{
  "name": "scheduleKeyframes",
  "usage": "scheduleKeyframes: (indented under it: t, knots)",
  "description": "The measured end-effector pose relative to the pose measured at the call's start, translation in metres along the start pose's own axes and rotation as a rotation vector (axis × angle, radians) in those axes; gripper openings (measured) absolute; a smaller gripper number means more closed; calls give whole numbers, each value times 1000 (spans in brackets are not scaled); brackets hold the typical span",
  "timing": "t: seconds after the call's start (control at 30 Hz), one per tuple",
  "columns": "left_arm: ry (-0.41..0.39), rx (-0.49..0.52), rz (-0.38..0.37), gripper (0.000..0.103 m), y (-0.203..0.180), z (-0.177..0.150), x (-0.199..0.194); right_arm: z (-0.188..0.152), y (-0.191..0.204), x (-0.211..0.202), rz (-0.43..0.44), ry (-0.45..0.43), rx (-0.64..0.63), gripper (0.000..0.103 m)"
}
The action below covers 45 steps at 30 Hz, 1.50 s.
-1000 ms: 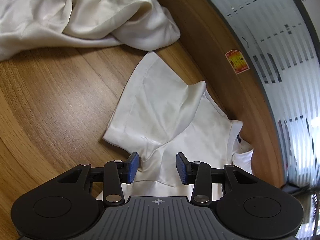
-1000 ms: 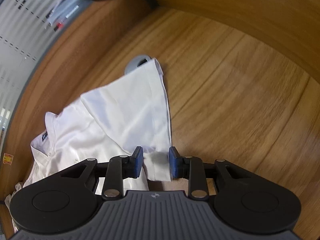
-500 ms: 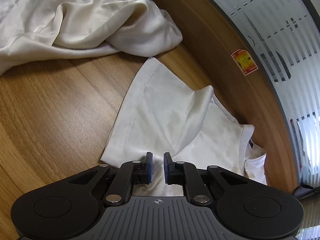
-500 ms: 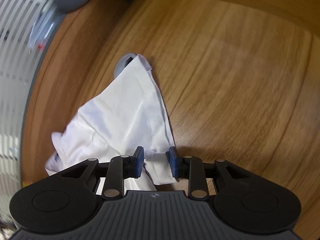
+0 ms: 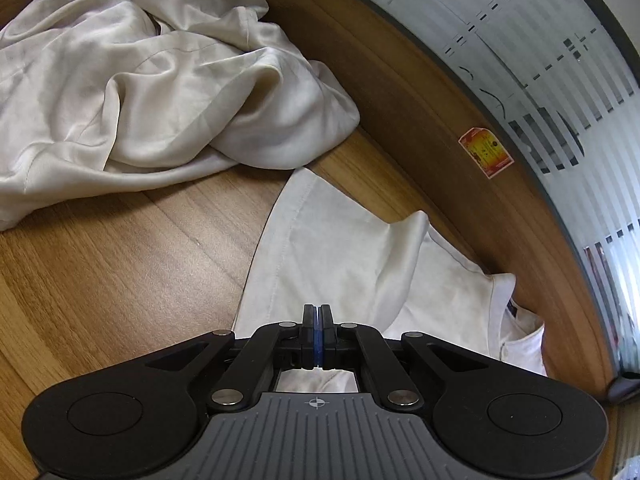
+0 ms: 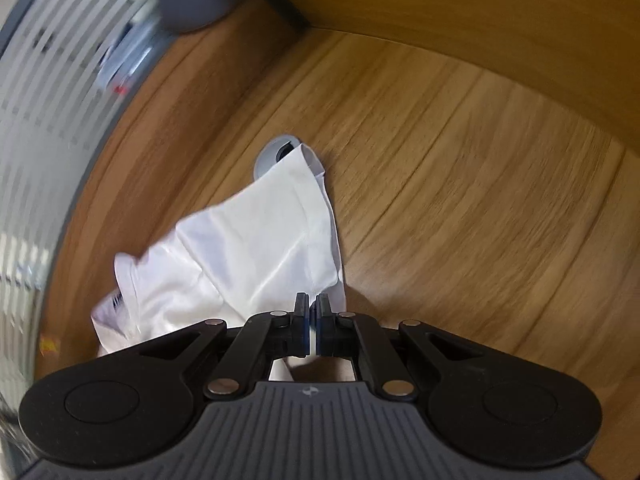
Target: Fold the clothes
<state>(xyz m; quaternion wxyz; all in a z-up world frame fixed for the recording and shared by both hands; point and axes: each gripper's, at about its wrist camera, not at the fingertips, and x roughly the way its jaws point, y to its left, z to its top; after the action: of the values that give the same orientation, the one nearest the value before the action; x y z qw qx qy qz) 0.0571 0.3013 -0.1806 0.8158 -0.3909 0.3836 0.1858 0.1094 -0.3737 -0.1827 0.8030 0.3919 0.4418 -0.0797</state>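
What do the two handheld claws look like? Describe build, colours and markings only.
Both match. The left claw and right claw have matte black linkage arms with silver rivets, blue pads on the fingers, two round black lobes, and a ribbed grey body bearing a small white crosshair mark. No cables, hands or sleeves show.

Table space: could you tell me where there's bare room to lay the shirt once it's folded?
Bare table right of the shirt is the widest patch; another lies left of it, below the crumpled pile. Crowded along the far wall.

Both wrist views look steeply down, close over one white shirt (image 5: 340, 264).
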Motion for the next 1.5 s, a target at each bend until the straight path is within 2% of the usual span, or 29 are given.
scheduleKeyframes:
  t: [0.27,0.4,0.53,0.63,0.7,0.77,0.83,0.9,1.0,1.13,1.27,1.3,1.33,1.37,1.5]
  knots:
    - [55,3,-22,5,1,-11,0,-32,-3,-3,-52,80,-69,3]
    - [73,-2,-19,14,1,-16,1,-40,-5,-4,-80,89,-57,7]
    - [89,-22,-18,20,3,-18,1,-38,-14,-13,-78,62,47,21]
    - [94,-47,-24,25,5,-18,0,-31,-27,-18,-26,51,233,36]
    - [94,-61,-27,29,5,-17,0,-30,-33,-15,1,62,371,41]
    - [96,-73,-27,32,5,-15,0,-30,-40,-10,24,82,523,41]
    - [100,-82,-21,34,3,-15,1,-38,-47,-4,55,101,727,41]
    - [95,-67,-12,42,0,-15,1,-49,-54,3,84,116,936,41]
    - [92,-36,-1,43,-4,-15,0,-60,-51,9,66,105,1060,41]
    - [96,-34,-1,44,-3,-17,-2,-74,-50,16,28,76,1187,41]
    - [98,-46,2,45,0,-18,-4,-80,-50,18,30,24,1222,38]
    - [100,-53,3,45,1,-19,-4,-80,-50,17,28,16,1222,32]
    - [103,-64,2,45,2,-19,-5,-81,-50,17,21,9,1218,21]
    - [108,-81,-1,46,3,-19,-5,-81,-50,16,17,1,1213,16]
    - [132,-144,-5,47,5,-21,-1,-78,-49,15,47,-23,1140,11]
